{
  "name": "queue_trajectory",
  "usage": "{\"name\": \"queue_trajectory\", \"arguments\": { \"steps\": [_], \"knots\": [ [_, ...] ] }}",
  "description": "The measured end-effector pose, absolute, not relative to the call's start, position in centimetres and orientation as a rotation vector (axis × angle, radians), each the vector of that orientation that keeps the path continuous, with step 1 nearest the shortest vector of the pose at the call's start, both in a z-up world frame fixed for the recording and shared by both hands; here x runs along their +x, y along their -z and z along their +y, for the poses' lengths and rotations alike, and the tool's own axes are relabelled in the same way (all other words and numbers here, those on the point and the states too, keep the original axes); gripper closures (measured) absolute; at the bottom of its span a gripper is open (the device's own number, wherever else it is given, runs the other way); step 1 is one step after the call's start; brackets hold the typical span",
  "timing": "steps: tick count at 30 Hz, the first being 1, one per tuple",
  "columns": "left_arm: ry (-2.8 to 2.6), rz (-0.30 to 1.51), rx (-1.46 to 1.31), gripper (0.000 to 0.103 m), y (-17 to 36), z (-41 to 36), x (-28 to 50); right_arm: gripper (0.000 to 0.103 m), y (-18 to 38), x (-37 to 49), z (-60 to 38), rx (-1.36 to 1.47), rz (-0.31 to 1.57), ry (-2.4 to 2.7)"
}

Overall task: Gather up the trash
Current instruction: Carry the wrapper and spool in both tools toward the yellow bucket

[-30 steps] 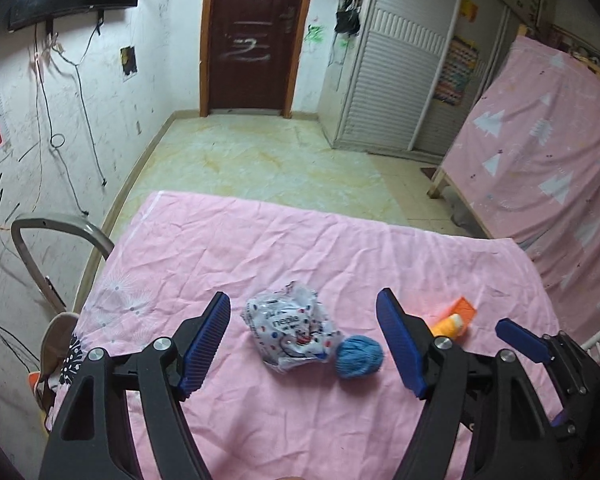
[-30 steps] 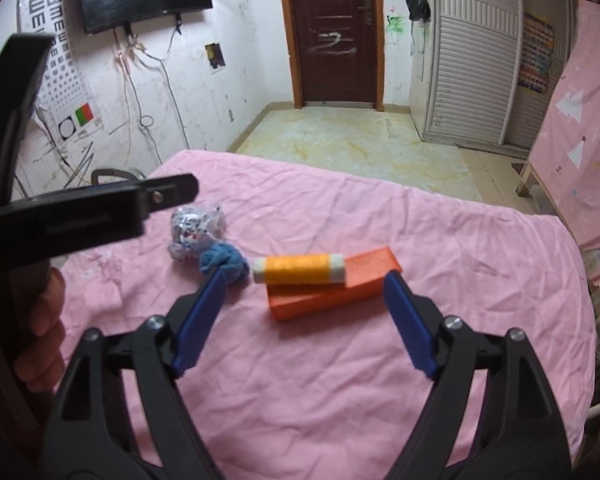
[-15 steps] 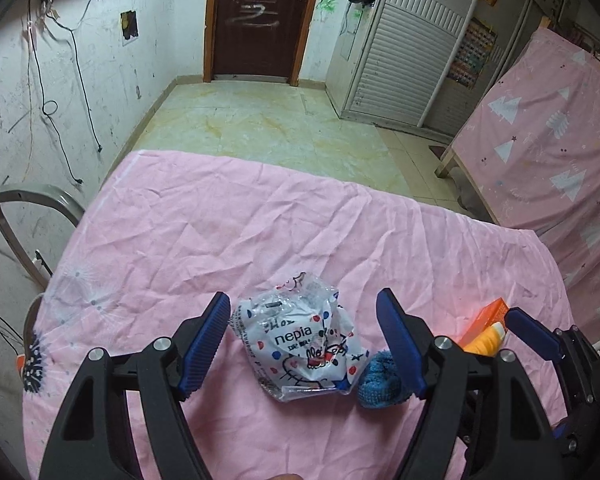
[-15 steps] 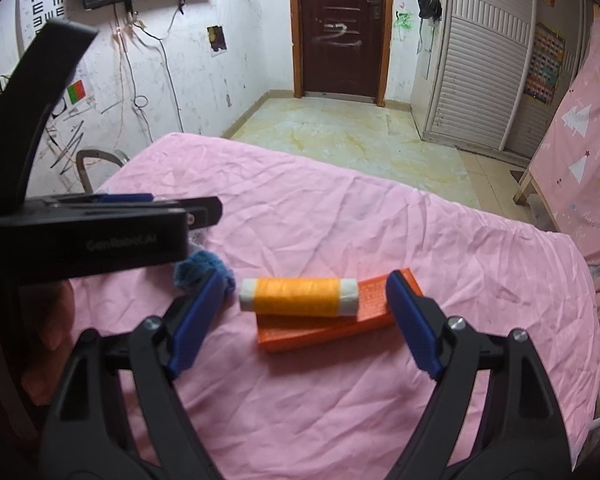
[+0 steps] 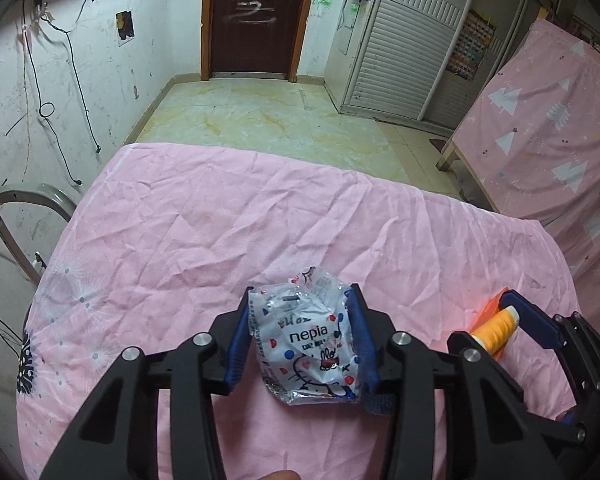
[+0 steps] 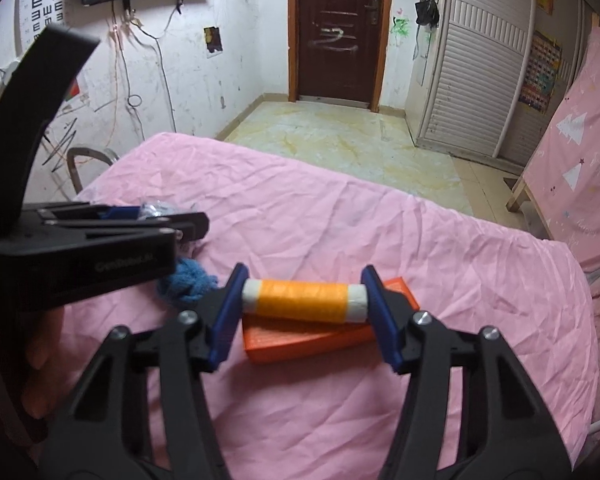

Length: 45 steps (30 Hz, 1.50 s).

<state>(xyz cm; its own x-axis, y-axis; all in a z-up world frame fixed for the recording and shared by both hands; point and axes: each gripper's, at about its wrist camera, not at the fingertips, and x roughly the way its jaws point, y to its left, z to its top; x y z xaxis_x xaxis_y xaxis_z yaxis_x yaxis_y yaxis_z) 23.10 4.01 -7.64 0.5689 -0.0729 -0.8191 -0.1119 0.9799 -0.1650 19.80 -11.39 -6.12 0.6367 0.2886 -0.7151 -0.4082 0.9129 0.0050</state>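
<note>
Pink sheet (image 5: 260, 216) covers the work surface, creased all over. Left gripper (image 5: 300, 340): jaws have just been closing, blue pads now pressed against both sides of a crumpled tissue wrapper (image 5: 306, 344), white foil with red and blue dots and the word "nepia"; the wrapper bulges up between the pads and sits low on the sheet. A blue yarn ball (image 6: 186, 282) lies just beside that gripper's right finger, partly hidden by it in the left wrist view. Right gripper (image 6: 304, 304): jaws have also just been closing, pads now against the two white ends of an orange thread spool (image 6: 304, 300), held crosswise. The spool lies on top of a flat orange box (image 6: 320, 338), which rests on the sheet. The two grippers sit near each other, side by side. A brown door (image 5: 256, 16) stands at the far wall.
</note>
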Motion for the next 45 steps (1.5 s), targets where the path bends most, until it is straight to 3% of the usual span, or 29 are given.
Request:
{"name": "queue_trajectory", "arguments": {
  "steps": [19,32,45],
  "knots": [
    [-0.018,0.845,-0.218,0.069,1.6,3.5,17.7,0.047,1.9,15.9,-16.0,-0.062,0.691,-0.377],
    [0.069,0.76,-0.137,0.069,-2.9,-3.4,13.3,0.047,-0.7,11.8,-22.8,0.017,0.611,-0.316],
    [0.198,0.754,-0.034,0.069,-3.8,-13.1,10.3,0.047,-1.5,6.7,-31.4,0.111,0.555,-0.193]
  ]
}}
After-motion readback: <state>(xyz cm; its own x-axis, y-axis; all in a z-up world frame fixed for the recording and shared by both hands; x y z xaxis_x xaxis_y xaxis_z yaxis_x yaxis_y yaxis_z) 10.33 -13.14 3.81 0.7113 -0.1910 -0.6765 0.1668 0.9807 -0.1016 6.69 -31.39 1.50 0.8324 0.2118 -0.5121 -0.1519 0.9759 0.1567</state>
